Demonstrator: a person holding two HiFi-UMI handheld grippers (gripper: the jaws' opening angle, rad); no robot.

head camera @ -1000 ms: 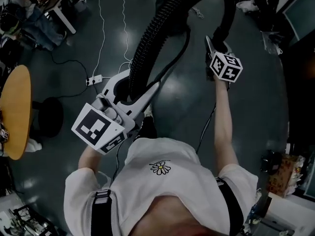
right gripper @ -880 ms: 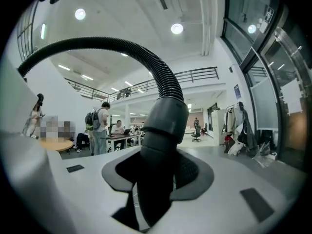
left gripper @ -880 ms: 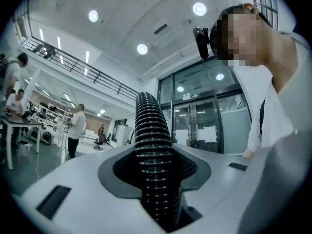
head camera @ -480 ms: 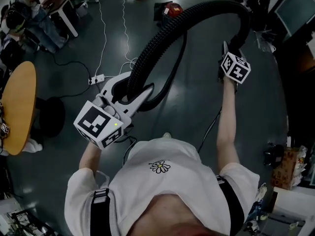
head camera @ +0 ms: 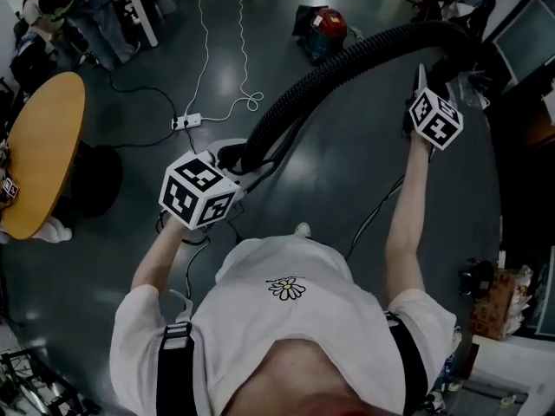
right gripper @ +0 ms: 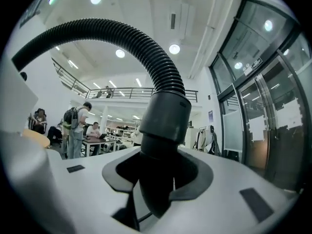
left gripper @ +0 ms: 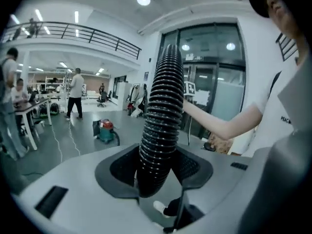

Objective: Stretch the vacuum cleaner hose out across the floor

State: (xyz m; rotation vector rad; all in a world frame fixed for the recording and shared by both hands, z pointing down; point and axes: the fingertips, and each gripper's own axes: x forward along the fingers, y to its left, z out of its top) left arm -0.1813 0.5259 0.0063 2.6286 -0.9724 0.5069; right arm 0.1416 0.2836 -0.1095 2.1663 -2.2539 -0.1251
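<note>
The black ribbed vacuum hose [head camera: 347, 63] arches from my left gripper [head camera: 236, 156] up and across to my right gripper [head camera: 425, 78]. It belongs to a red and teal vacuum cleaner [head camera: 328, 31] standing on the floor beyond. In the left gripper view the ribbed hose [left gripper: 161, 121] stands between the jaws of the left gripper [left gripper: 156, 172], which are opening, with a gap showing beside it. In the right gripper view the right gripper [right gripper: 156, 179] is shut on the hose's smooth end cuff [right gripper: 163, 126].
A round orange table [head camera: 43, 154] stands at the left. A white power strip [head camera: 186, 121] and its cord [head camera: 238, 76] lie on the dark floor ahead. People sit at desks at the far left [head camera: 78, 16]. Boxes and clutter [head camera: 494, 293] line the right wall.
The hose's tall loop has flattened into a longer span. My right gripper has moved right and away; the left gripper has turned and its jaws have loosened round the hose.
</note>
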